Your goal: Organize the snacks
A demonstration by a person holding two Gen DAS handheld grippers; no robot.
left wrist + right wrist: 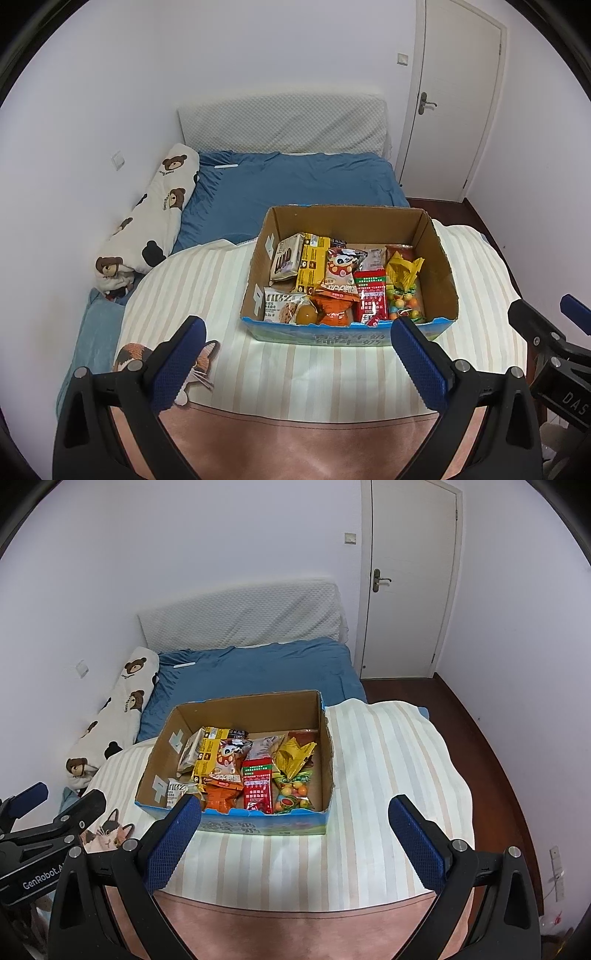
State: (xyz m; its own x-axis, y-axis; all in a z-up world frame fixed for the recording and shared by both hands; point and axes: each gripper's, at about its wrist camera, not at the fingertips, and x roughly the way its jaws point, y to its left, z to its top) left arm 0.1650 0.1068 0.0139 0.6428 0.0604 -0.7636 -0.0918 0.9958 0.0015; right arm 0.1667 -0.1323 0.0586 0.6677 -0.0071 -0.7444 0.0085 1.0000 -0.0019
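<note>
While both grippers hover with jaws spread wide and empty — left gripper, right gripper — the open brown cardboard box sits ahead. Colourful snack packets fill it, on the cream striped blanket covering the bed.

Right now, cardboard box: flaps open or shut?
Open. The cardboard box has no flaps over the top; its inside walls and snack packets, such as the red packet, show from above in both views.

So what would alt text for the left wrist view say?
An open cardboard box full of snack packets sits on a striped blanket on a bed, with the open left gripper just short of it. A closed door stands behind.
</note>
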